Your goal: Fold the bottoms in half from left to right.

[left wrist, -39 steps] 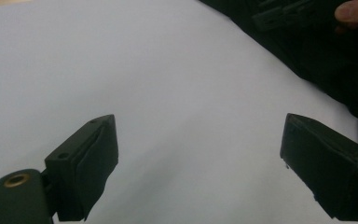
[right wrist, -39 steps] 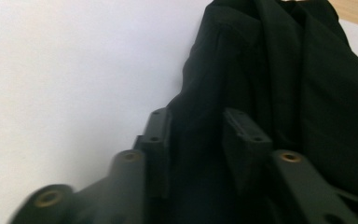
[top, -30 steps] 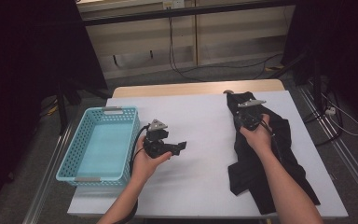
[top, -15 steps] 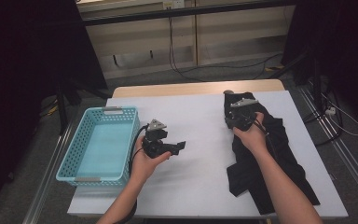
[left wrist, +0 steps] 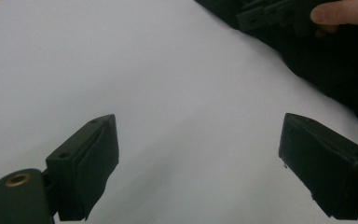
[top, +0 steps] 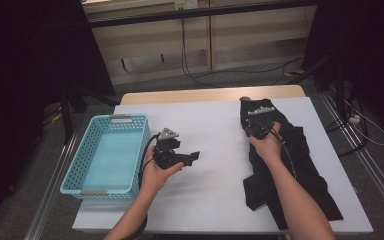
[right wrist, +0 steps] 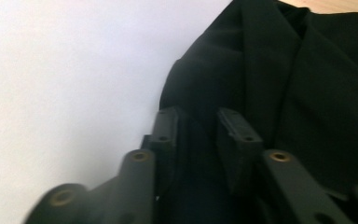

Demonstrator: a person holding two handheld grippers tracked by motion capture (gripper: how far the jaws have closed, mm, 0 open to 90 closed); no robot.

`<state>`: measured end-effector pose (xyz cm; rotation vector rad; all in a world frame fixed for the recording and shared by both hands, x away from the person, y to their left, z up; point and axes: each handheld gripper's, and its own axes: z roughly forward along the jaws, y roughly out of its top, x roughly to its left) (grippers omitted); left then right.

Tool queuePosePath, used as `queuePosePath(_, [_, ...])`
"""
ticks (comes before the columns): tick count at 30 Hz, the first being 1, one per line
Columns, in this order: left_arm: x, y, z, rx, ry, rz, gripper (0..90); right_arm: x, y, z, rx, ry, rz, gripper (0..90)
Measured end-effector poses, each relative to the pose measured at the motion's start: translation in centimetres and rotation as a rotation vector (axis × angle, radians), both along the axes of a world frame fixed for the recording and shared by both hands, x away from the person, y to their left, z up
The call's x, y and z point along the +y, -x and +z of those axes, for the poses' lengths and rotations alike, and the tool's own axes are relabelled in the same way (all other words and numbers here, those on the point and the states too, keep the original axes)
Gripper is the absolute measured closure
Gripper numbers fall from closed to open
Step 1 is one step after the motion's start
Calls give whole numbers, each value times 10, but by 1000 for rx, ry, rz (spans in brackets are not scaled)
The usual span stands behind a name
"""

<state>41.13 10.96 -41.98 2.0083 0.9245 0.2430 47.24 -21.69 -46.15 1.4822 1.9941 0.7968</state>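
A black garment (top: 300,170) lies spread on the right side of the white table top, its collar end toward the far edge. My right gripper (top: 254,125) rests on the garment's upper left part. Its jaws have just been closing and stand narrow, with a fold of the black garment (right wrist: 307,93) pinched between them at the right gripper (right wrist: 200,126). My left gripper (top: 192,157) hovers over the middle of the table, pointing right. In its own view the left gripper (left wrist: 198,140) is wide open with nothing between its fingers, and the garment (left wrist: 335,70) lies beyond.
A light blue plastic basket (top: 75,170) stands at the table's left edge. The white table cover (top: 215,200) is bare between the two hands. A strip of wooden table top (top: 190,95) runs along the far edge, with cables on the floor behind it.
My right gripper has shifted slightly left and lower onto the garment's upper left edge. The left hand has stayed in place.
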Motion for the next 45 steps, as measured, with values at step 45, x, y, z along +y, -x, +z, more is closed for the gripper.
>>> queuePosePath(45, [34,-13,23,-6,24,162,65,180,78,22,21,-138,588,655])
